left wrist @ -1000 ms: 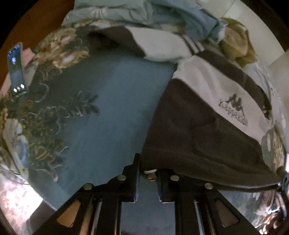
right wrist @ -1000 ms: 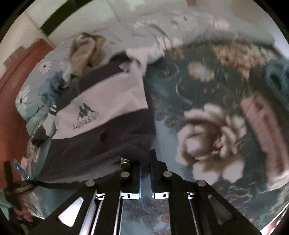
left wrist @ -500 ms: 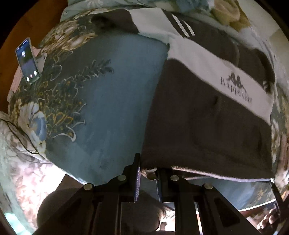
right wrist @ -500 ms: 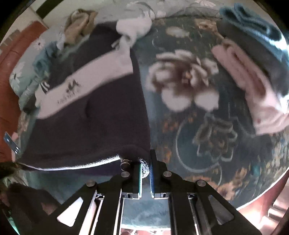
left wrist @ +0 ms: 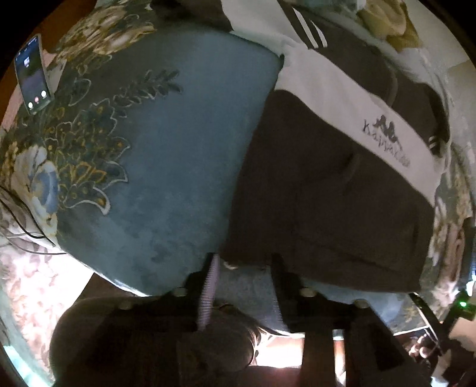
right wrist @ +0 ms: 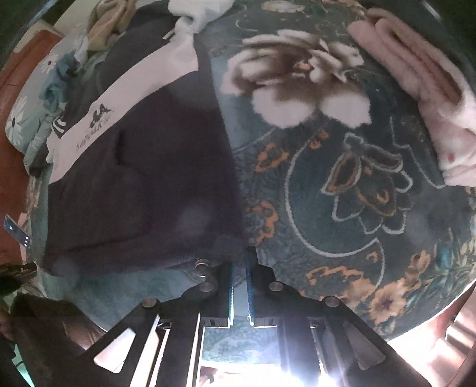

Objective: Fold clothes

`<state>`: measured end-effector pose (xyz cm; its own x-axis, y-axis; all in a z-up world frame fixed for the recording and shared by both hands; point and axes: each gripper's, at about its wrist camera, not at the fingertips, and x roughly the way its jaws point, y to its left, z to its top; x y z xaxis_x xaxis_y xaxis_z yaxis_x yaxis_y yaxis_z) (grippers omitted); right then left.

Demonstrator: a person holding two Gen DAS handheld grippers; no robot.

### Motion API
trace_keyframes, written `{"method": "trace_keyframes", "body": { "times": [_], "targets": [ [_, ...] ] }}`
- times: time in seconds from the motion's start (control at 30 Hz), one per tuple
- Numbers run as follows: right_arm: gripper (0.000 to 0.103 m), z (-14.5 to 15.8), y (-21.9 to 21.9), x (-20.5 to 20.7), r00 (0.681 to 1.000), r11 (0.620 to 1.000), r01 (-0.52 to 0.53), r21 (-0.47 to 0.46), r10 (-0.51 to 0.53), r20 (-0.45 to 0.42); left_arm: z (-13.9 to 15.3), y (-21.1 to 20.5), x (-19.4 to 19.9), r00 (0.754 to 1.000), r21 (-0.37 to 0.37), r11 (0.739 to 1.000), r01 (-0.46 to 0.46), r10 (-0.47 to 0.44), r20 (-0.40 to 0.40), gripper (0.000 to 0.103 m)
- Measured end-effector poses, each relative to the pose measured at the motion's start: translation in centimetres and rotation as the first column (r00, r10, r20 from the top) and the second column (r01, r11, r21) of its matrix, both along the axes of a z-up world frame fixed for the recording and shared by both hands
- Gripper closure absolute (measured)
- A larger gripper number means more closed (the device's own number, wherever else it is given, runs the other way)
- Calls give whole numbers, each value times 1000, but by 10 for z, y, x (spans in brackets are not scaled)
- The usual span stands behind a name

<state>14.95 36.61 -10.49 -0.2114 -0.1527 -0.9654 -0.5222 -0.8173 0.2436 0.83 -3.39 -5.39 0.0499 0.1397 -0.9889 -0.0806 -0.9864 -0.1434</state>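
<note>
A dark sweatshirt [left wrist: 327, 193] with a white chest band and a printed logo [left wrist: 386, 131] lies spread flat on a teal flowered blanket [left wrist: 178, 134], its hem toward the near edge of the bed. My left gripper [left wrist: 244, 262] points down at the hem's left corner. Its jaws are opening, and the corner lies loose between them, not pinched. In the right wrist view the same sweatshirt [right wrist: 148, 178] fills the left half. My right gripper [right wrist: 239, 259] is shut at the hem's right corner, with dark cloth at its tips.
A phone [left wrist: 31, 76] with a lit screen lies on the blanket at the far left. Folded pink clothing [right wrist: 422, 98] sits at the right. A beige garment [left wrist: 389, 20] and more crumpled clothes lie behind the sweatshirt. The bed's edge runs just under both grippers.
Both grippers drew the sweatshirt's hem toward the bed's near edge and lowered it flat. The left jaws, shut on the hem before, have parted. The right jaws stay shut.
</note>
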Motion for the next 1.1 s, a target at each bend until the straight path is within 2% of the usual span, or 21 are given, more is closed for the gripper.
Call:
{"method": "trace_keyframes", "body": {
  "times": [0.13, 0.2, 0.27, 0.33, 0.4, 0.57, 0.7, 0.8, 0.9, 0.97, 1.03, 1.1],
  "targets": [
    [93, 12, -2, -7, 996, 998, -67, -3, 67, 58, 20, -20, -7, 997, 43, 997, -59, 61, -37, 49],
    [79, 30, -1, -11, 992, 995, -104, 12, 103, 72, 28, -27, -18, 990, 47, 992, -117, 120, -73, 48],
    [67, 51, 2, -16, 991, 991, -130, 35, 128, 45, 34, -26, -27, 981, 65, 986, -153, 159, -109, 47],
    [65, 74, 7, -27, 989, 986, -149, 75, 150, -6, 37, -21, -40, 970, 107, 978, -178, 193, -150, 47],
    [62, 87, 16, -44, 988, 985, -137, 106, 144, -57, 35, -8, -59, 958, 157, 970, -188, 216, -188, 42],
    [61, 90, 35, -137, 980, 989, -93, 112, 111, -165, 24, 40, -89, 957, 192, 974, -118, 163, -240, 38],
    [46, 90, 38, -238, 960, 974, -146, 173, 181, -214, -8, 69, -107, 951, 159, 986, -52, 97, -293, 38],
    [44, 89, 36, -308, 948, 936, -207, 283, 264, -179, -19, 78, -114, 951, 179, 981, -77, 126, -281, 38],
    [44, 81, 27, -363, 936, 883, -277, 379, 337, -100, -17, 84, -123, 933, 177, 980, -93, 148, -328, 38],
    [44, 69, 18, -394, 919, 823, -347, 450, 393, -11, -19, 85, -130, 925, 179, 977, -113, 169, -340, 36],
    [44, 54, 12, -415, 897, 767, -415, 490, 434, 81, -28, 85, -137, 926, 207, 966, -156, 216, -309, 36],
    [45, 37, 2, -428, 864, 694, -493, 524, 464, 197, -38, 86, -144, 927, 231, 954, -189, 251, -279, 36]
  ]
}}
